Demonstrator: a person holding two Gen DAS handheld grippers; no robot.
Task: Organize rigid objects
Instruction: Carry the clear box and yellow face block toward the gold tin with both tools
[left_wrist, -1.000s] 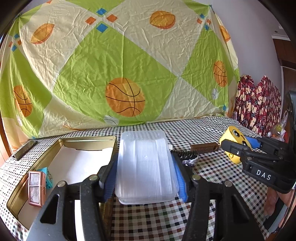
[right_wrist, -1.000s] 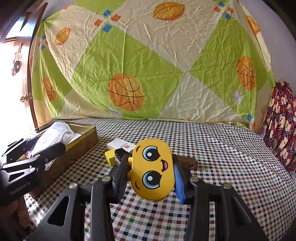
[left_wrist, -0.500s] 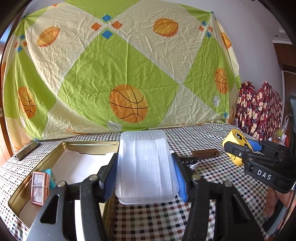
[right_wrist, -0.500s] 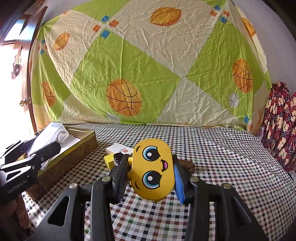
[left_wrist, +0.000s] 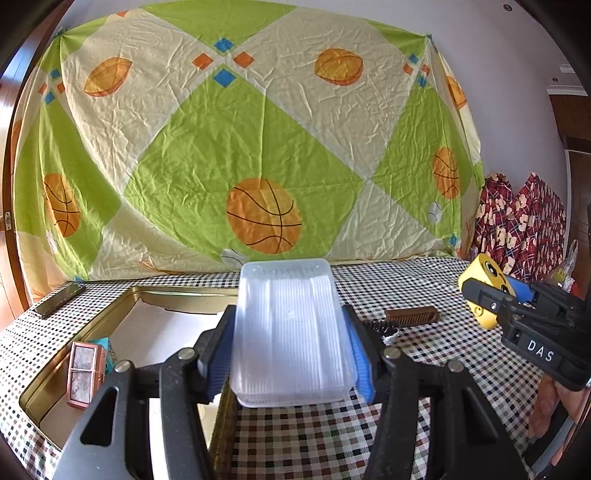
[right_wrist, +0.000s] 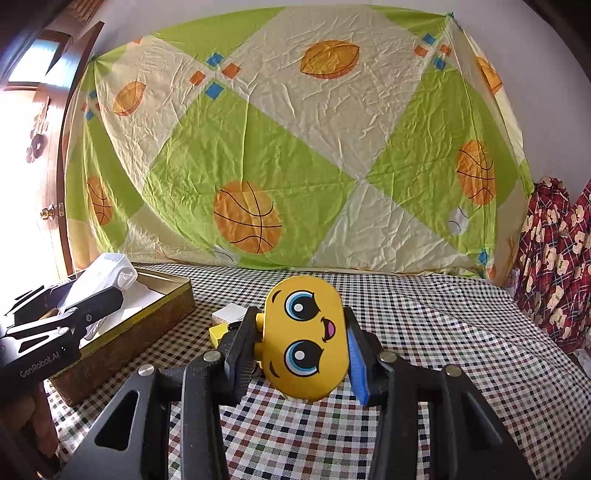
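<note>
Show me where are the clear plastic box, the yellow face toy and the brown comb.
clear plastic box (left_wrist: 291, 328): left wrist view, middle of its ribbed top face.
yellow face toy (right_wrist: 304, 332): right wrist view, between its two eyes.
brown comb (left_wrist: 412, 316): left wrist view, middle of its back.

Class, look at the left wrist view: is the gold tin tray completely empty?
No: a small reddish-framed box stands inside the gold tin tray.

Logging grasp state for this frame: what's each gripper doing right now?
Left gripper: jaws shut on the clear plastic box, held above the gold tin.
Right gripper: jaws shut on the yellow cartoon-face case, held above the table.
</note>
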